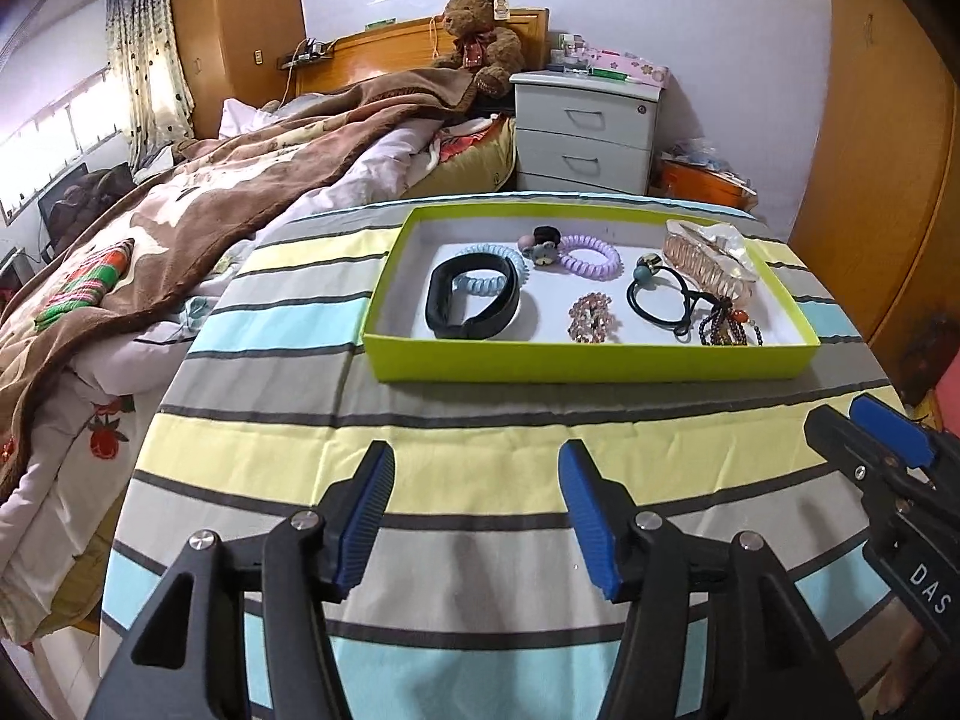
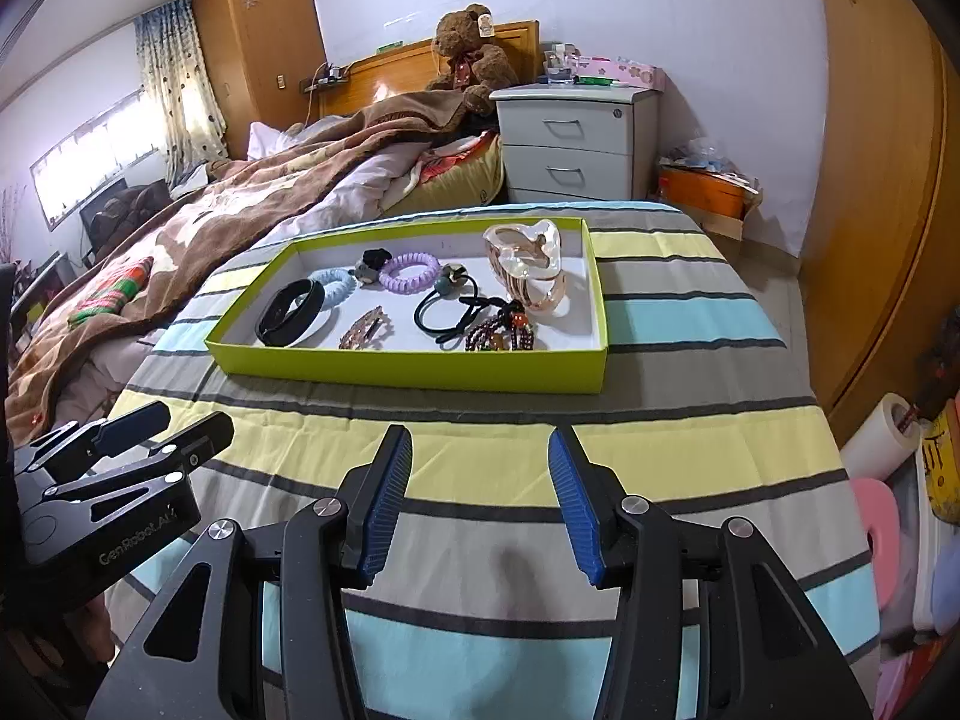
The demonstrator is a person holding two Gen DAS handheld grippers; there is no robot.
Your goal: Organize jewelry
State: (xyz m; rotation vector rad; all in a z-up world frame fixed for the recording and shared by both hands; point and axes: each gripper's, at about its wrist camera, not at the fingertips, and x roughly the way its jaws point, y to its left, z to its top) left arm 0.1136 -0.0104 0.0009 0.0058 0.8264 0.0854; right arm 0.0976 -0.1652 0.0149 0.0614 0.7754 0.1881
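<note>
Everything for this job sits in the lime-green tray [image 1: 591,363] on the striped counter [image 1: 468,456]. Both claws hang short of the tray's near wall, the left claw [image 1: 477,516] and the right claw [image 2: 480,501] each with jaws spread apart and nothing between them.

Inside the tray, the black band [image 1: 471,300] lies at the left end, overlapping the blue coil tie [image 1: 489,270]. The purple coil tie [image 1: 588,255] sits toward the tray's far wall, touching a small grey charm. The sparkly clip [image 1: 591,317] lies alone near the tray's middle. At the right end, the black elastic [image 1: 666,297], the dark bead strands [image 1: 729,327] and the clear claw clip [image 1: 711,261] crowd together.

That right-end tangle looks like the trouble: a pull on the elastic would likely drag the beads along. The tray seems light, so a claw catching its wall could shove it across the cloth. The flat clip may slip from ribbed pads.
</note>
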